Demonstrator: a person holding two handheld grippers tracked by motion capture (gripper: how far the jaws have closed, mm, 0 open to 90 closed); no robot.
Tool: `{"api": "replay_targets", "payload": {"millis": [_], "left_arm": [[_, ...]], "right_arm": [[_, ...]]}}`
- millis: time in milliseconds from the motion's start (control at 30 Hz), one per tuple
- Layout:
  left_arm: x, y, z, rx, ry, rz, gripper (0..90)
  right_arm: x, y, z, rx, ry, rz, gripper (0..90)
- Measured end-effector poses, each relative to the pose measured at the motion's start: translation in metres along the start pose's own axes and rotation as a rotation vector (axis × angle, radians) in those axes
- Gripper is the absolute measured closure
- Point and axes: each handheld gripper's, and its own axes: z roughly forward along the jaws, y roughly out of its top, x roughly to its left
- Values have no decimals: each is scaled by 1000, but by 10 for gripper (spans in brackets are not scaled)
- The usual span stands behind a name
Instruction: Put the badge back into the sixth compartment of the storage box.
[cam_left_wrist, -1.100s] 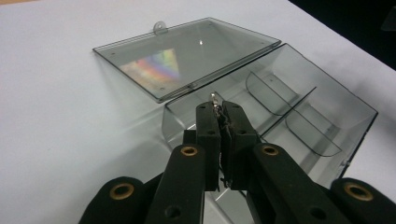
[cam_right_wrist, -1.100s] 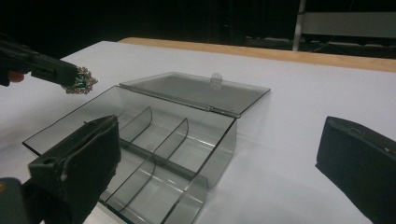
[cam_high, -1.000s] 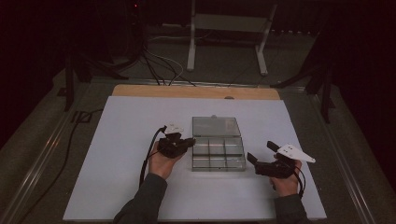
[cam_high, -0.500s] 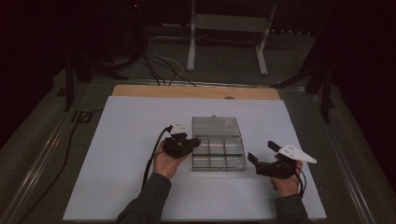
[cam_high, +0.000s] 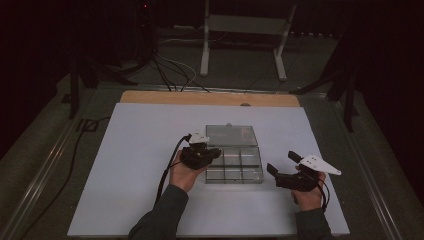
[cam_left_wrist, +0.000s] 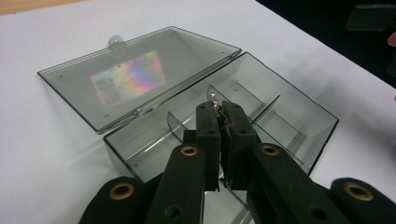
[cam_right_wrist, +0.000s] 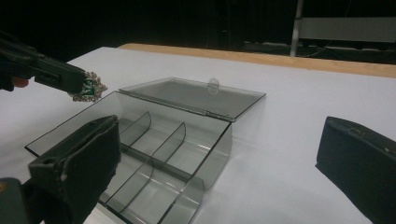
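One tool, the left (cam_high: 216, 152), has edged over the box (cam_high: 234, 167), gripping a brooch (cam_right_wrist: 89, 89).

Dim room: white table (cam_high: 130, 165), wooden edge (cam_high: 165, 98), metal stand (cam_high: 245, 30) behind.

Black claw (cam_left_wrist: 219, 116), brass rivets, trailing black cable, dark grey sleeves (cam_high: 162, 215)

Compartment box (cam_high: 234, 162) sits mid desk (cam_high: 130, 150), its lid (cam_high: 231, 134) laid open flat behind it, toward far edge. Left tongs (cam_high: 215, 152) w/ small pendant (cam_right_wrist: 89, 88) over box's left side, above the dividers. Right tongs (cam_high: 281, 164) to the right of box, apart from it, nr front edge.
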Motion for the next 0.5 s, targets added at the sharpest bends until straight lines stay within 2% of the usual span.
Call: {"api": "replay_targets", "payload": {"millis": [500], "left_arm": [[-12,2,12,6,-34,8,891]], "right_arm": [[-2,0,-1,-5,1,12,0]]}}
